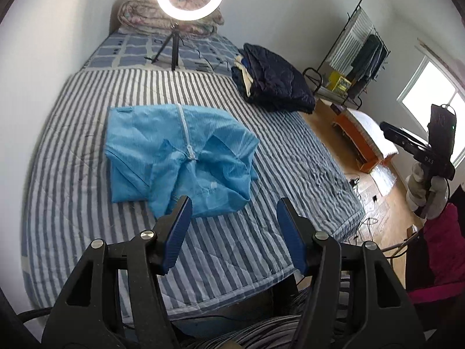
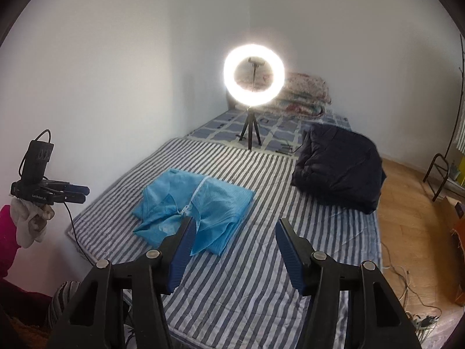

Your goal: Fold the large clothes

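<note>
Grippers, left [image 1: 234,215] and right [image 2: 232,232], gape empty; blue garment [image 1: 174,157] lies bunched (folds unclear).

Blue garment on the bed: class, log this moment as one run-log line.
blue garment: partly folded, on striped bed | left gripper: open, empty | right gripper: open, empty | dark jacket: untouched
</note>
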`<move>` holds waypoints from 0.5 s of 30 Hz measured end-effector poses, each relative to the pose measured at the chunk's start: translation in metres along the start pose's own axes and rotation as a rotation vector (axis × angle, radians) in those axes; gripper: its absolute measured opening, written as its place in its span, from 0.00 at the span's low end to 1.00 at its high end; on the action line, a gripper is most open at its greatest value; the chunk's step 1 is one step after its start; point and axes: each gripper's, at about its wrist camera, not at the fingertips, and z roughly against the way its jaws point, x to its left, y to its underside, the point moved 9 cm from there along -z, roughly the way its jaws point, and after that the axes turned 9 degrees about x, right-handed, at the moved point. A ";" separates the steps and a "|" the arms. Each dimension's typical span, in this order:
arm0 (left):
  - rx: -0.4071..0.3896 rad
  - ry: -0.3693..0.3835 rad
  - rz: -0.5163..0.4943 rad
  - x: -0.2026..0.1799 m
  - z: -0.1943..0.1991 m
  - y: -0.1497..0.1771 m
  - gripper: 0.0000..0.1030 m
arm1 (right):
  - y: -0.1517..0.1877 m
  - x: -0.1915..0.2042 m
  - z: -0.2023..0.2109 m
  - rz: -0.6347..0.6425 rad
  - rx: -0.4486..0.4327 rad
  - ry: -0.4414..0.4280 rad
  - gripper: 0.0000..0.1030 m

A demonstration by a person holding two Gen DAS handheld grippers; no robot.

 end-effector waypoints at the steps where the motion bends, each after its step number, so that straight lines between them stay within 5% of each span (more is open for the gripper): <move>1: 0.027 0.009 -0.008 -0.005 -0.018 0.001 0.60 | 0.004 0.000 -0.014 -0.004 0.015 -0.014 0.54; 15: 0.225 -0.076 -0.153 -0.035 -0.175 0.000 0.60 | 0.049 -0.009 -0.186 -0.119 0.225 -0.234 0.33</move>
